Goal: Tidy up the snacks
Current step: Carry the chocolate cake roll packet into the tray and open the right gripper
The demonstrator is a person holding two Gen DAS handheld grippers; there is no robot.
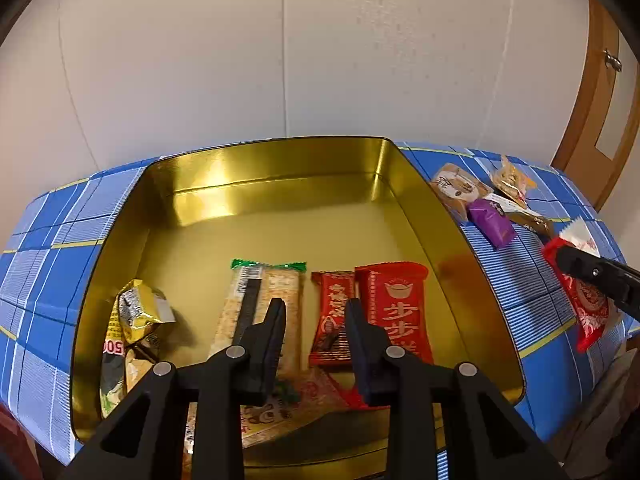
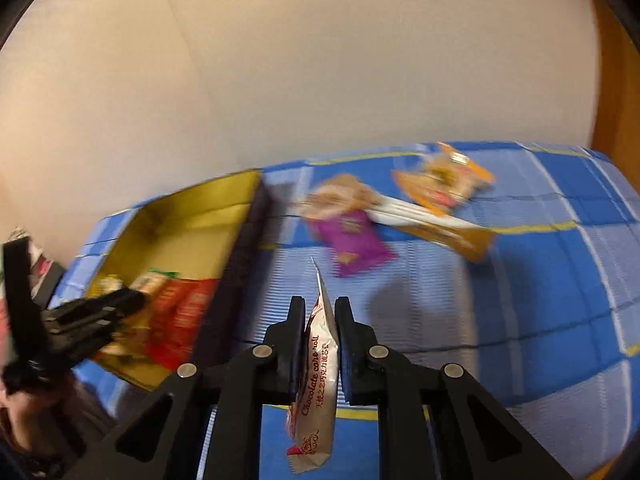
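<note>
A gold tin box (image 1: 280,160) sits on a blue plaid cloth (image 1: 40,280). In it lie a gold packet (image 1: 136,312), a long cereal bar (image 1: 276,292), a small red bar (image 1: 332,316) and a big red packet (image 1: 400,304). My left gripper (image 1: 316,312) hangs open and empty over them. My right gripper (image 2: 320,312) is shut on a red and white chocolate roll packet (image 2: 316,368), held above the cloth to the right of the box (image 2: 180,208). It also shows in the left wrist view (image 1: 584,296).
Loose snacks lie on the cloth right of the box: a purple packet (image 2: 352,240), a tan packet (image 2: 340,196), an orange packet (image 2: 440,184) and a long white and gold bar (image 2: 440,224). A pale wall stands behind. A wooden door (image 1: 600,120) is at far right.
</note>
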